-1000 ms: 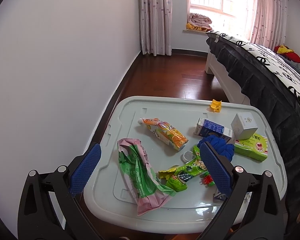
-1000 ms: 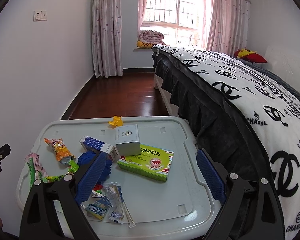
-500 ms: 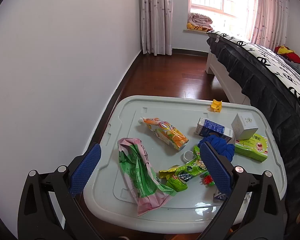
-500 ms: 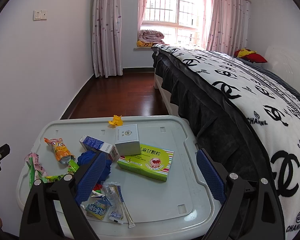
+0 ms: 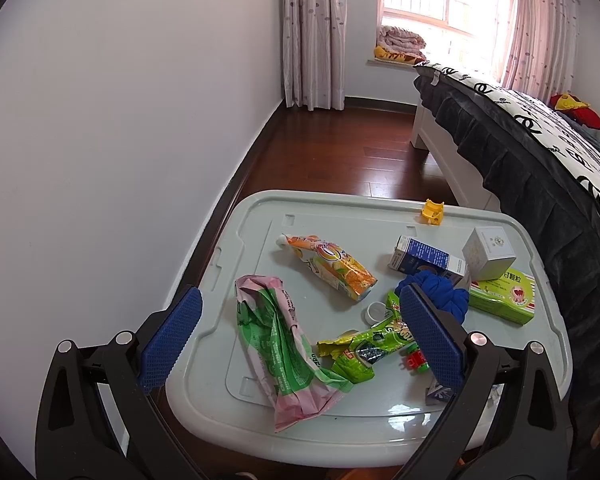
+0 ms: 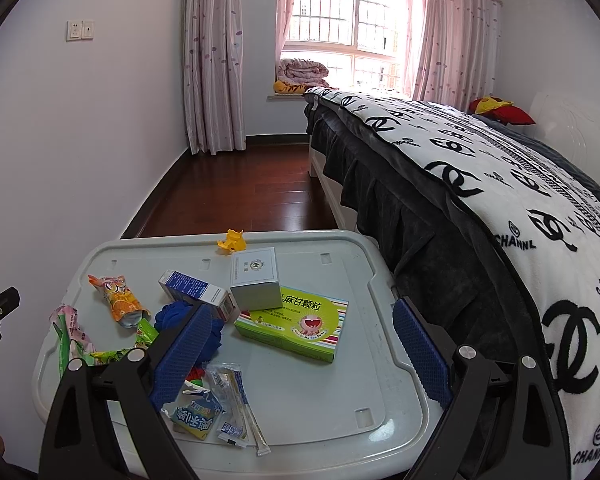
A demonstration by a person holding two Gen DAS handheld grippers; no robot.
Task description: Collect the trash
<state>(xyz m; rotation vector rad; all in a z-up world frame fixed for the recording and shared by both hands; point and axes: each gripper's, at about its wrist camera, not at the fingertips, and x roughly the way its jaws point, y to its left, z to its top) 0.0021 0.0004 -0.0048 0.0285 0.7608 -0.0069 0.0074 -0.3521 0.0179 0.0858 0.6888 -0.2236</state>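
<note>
Trash lies on a grey plastic lid. There is a pink and green bag, an orange snack pouch, a crumpled green wrapper, a white bottle cap and clear sachets. My left gripper is open and empty, above the near edge over the bag and wrapper. My right gripper is open and empty, above the lid's near right part.
Also on the lid are a green box, a white box, a blue carton, a blue cloth, a yellow toy and a small red toy. A bed stands right, a white wall left.
</note>
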